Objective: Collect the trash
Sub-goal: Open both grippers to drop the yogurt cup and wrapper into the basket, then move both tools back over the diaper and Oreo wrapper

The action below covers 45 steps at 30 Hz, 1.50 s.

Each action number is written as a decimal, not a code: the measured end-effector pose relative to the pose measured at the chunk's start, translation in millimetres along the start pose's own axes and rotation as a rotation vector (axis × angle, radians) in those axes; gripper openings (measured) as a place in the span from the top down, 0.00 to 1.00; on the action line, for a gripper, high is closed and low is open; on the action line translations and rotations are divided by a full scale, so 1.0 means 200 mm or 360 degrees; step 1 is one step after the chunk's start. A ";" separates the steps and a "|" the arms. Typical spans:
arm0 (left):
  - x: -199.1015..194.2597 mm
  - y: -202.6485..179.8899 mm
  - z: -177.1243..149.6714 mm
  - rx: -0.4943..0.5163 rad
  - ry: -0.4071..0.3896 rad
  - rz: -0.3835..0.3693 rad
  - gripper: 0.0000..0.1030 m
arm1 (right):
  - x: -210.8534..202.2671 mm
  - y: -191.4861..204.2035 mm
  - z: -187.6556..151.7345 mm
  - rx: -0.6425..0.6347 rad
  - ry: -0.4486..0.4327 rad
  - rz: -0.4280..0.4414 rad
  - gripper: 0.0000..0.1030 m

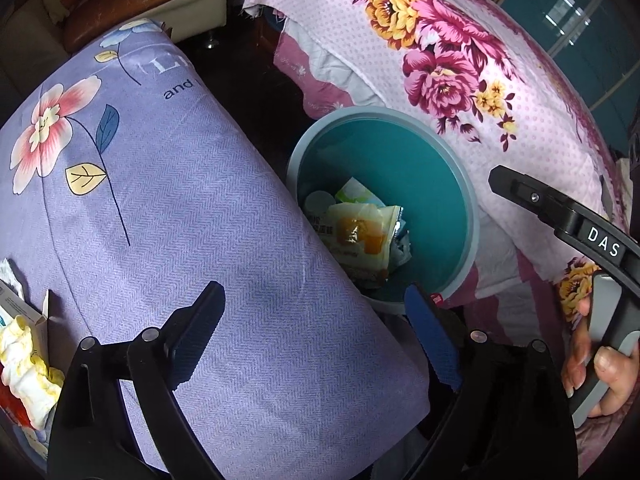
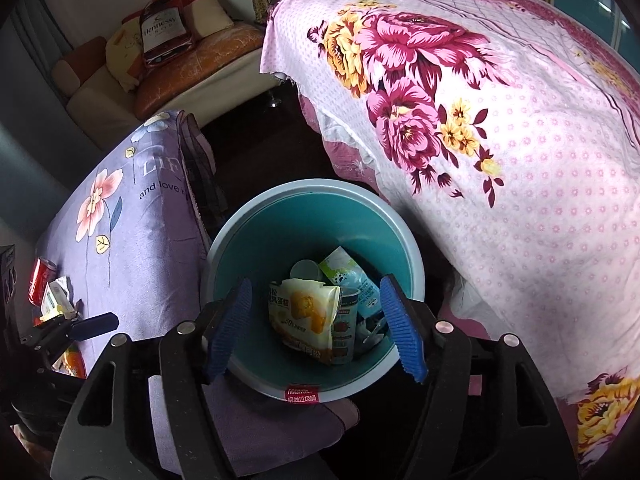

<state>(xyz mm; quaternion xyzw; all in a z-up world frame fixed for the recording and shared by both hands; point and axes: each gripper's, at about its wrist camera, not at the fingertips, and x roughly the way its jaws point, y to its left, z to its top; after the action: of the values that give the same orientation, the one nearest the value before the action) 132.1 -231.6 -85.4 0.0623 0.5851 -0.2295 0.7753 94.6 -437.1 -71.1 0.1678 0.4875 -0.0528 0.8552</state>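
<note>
A teal trash bin (image 1: 472, 216) (image 2: 256, 240) stands on the floor between a purple-covered table and a pink floral bed. Inside lie a yellow-white snack wrapper (image 1: 356, 236) (image 2: 304, 312) and other packets (image 2: 352, 276). My right gripper (image 2: 316, 328) is open and empty, right above the bin's mouth. My left gripper (image 1: 320, 336) is open and empty over the purple table's edge, beside the bin. More trash lies on the table at far left: a crumpled yellow-white wrapper (image 1: 24, 368), a small box (image 1: 20, 308), a red can (image 2: 40, 280).
The purple floral tablecloth (image 1: 160, 220) (image 2: 132, 240) is left of the bin. The pink floral bedspread (image 1: 460, 60) (image 2: 500, 140) is on the right. A sofa with cushions (image 2: 160, 60) stands at the back. The dark floor (image 2: 260, 148) runs between them.
</note>
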 end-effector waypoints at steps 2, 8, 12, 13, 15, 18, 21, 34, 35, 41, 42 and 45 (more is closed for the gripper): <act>-0.01 0.02 -0.01 -0.0011 -0.0011 0.0002 0.10 | 0.00 0.02 0.00 -0.0004 0.0007 0.0001 0.33; -0.06 0.09 -0.07 -0.0054 -0.0034 -0.0008 0.10 | -0.02 0.10 -0.02 -0.0042 0.0031 0.0002 0.28; -0.09 0.14 -0.10 -0.0085 -0.0050 -0.0031 0.10 | -0.03 0.17 -0.03 -0.0071 0.0039 0.0007 0.26; -0.10 0.15 -0.11 -0.0094 -0.0053 -0.0039 0.10 | -0.03 0.19 -0.03 -0.0080 0.0042 0.0009 0.26; -0.13 0.18 -0.13 -0.0111 -0.0064 -0.0050 0.10 | -0.04 0.24 -0.04 -0.0103 0.0045 0.0008 0.26; -0.16 0.22 -0.17 -0.0135 -0.0086 -0.0059 0.10 | -0.06 0.30 -0.04 -0.0144 0.0048 0.0006 0.26; -0.20 0.27 -0.20 -0.0160 -0.0108 -0.0066 0.10 | -0.08 0.37 -0.05 -0.0181 0.0047 0.0009 0.24; -0.40 0.61 -0.43 -0.0332 -0.0201 -0.0015 0.10 | -0.07 0.83 -0.14 -0.0476 0.0126 0.0062 0.24; -0.42 0.65 -0.46 -0.0344 -0.0211 0.0000 0.09 | -0.07 0.88 -0.15 -0.0515 0.0137 0.0076 0.24; -0.59 0.95 -0.65 -0.0495 -0.0282 0.0064 0.09 | -0.05 1.26 -0.23 -0.0872 0.0170 0.0090 0.24; -0.61 1.00 -0.68 -0.0533 -0.0294 0.0070 0.09 | -0.04 1.32 -0.25 -0.0938 0.0178 0.0098 0.22; -0.67 1.14 -0.79 -0.0635 -0.0334 0.0094 0.07 | -0.01 1.50 -0.35 -0.1153 0.0192 0.0106 0.22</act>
<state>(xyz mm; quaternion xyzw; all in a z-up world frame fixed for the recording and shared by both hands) 62.4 67.4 -47.3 -0.0993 0.5329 -0.0916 0.8353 113.7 -132.3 -31.8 -0.1274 0.5184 0.1612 0.8301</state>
